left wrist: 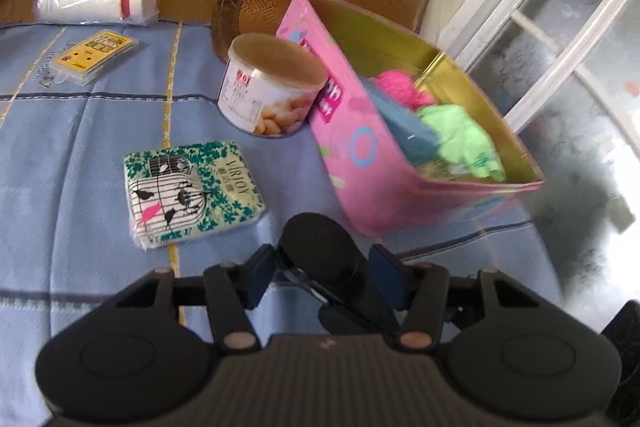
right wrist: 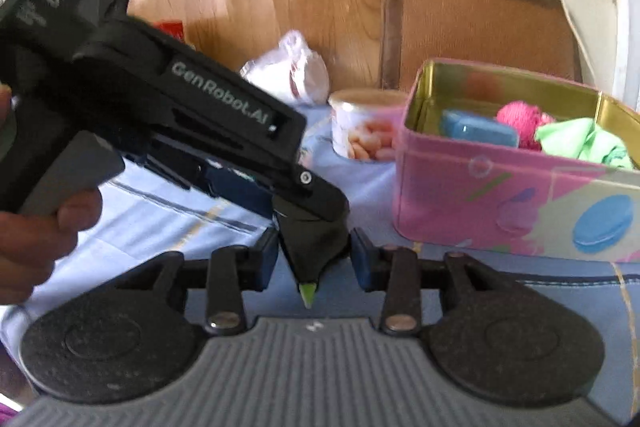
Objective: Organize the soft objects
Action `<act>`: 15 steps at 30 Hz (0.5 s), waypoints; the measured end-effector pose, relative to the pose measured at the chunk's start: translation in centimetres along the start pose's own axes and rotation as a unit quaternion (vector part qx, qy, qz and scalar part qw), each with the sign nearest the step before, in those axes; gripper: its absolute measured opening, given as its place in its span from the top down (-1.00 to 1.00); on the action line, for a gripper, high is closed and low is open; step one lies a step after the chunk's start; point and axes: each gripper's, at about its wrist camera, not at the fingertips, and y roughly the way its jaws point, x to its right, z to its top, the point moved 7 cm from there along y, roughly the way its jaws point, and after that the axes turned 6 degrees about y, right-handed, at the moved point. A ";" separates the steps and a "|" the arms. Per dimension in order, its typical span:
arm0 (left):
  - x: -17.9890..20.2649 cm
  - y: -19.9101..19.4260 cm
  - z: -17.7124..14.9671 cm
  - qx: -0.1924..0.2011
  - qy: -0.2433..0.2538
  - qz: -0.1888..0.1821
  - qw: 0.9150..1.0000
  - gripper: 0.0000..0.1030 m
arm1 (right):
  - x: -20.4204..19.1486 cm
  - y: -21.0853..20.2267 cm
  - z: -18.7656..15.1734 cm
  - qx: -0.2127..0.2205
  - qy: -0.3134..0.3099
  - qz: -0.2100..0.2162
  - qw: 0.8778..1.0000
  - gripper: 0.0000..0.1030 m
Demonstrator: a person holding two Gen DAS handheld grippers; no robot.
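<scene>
Your left claw pinches a black object with a green tip. Your right claw flanks the same piece, but you cannot tell whether its pads press it. The pink tin, ahead and right of the left claw, holds blue, pink and green soft things. A tissue pack lies ahead-left.

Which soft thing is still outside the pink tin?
The tissue pack, flat on the blue cloth beside the tin. The pink ball and green cloth are inside.
</scene>
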 end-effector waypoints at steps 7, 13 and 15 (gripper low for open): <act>5.1 -2.4 5.4 0.062 0.066 -0.023 0.996 -0.03 | 0.9 -3.2 4.1 0.095 -0.015 -0.033 0.995 0.19; 8.3 2.3 9.6 0.052 0.086 -0.034 0.994 -0.05 | 5.8 -2.9 6.9 0.108 0.015 -0.075 0.991 0.19; 8.9 4.0 10.5 0.046 0.082 -0.041 0.995 -0.17 | 7.2 -2.0 7.2 0.106 0.013 -0.097 0.990 0.19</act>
